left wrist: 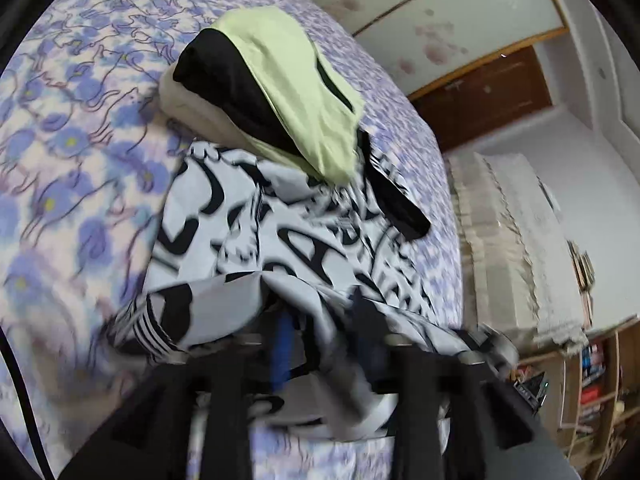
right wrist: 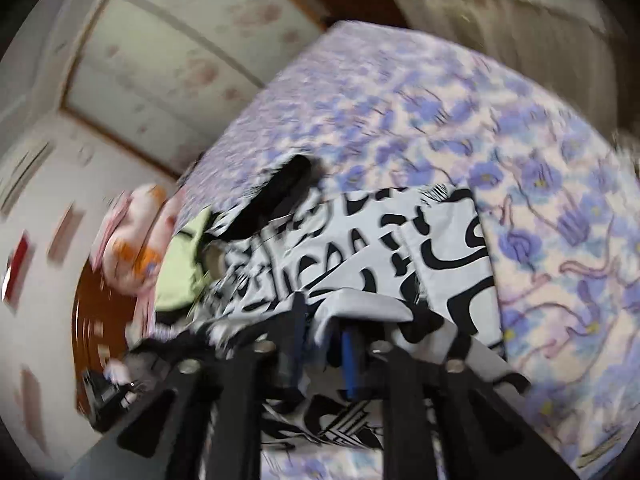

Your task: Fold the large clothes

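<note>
Your bed (left wrist: 72, 128) fills most of both views, covered in a sheet printed with blue-violet flowers. Across it, toward the edge nearer you, lies the large garment (left wrist: 288, 232), white with bold black lettering; the letters are too smeared by motion and folds to read as words. Its near hem is lifted off the bed and drapes over both tongs.

Beyond the garment, toward the far edge of the bed, sits a pile of clothes (left wrist: 276, 92): pale green fabric on top, black beneath, cream at the bottom, its near end touching the printed garment. A black strip (left wrist: 396, 200) lies beside it on the garment.

Your left tongs (left wrist: 320, 332) show a clear gap between the blue-padded fingers (left wrist: 282, 344), with cloth bunched over and between them; whether the pads press on it you cannot tell through the blur. Your right tongs (right wrist: 320, 336) stand at a narrower gap, the hem gathered between the fingers (right wrist: 350, 354), and again a firm pinch cannot be told.
</note>
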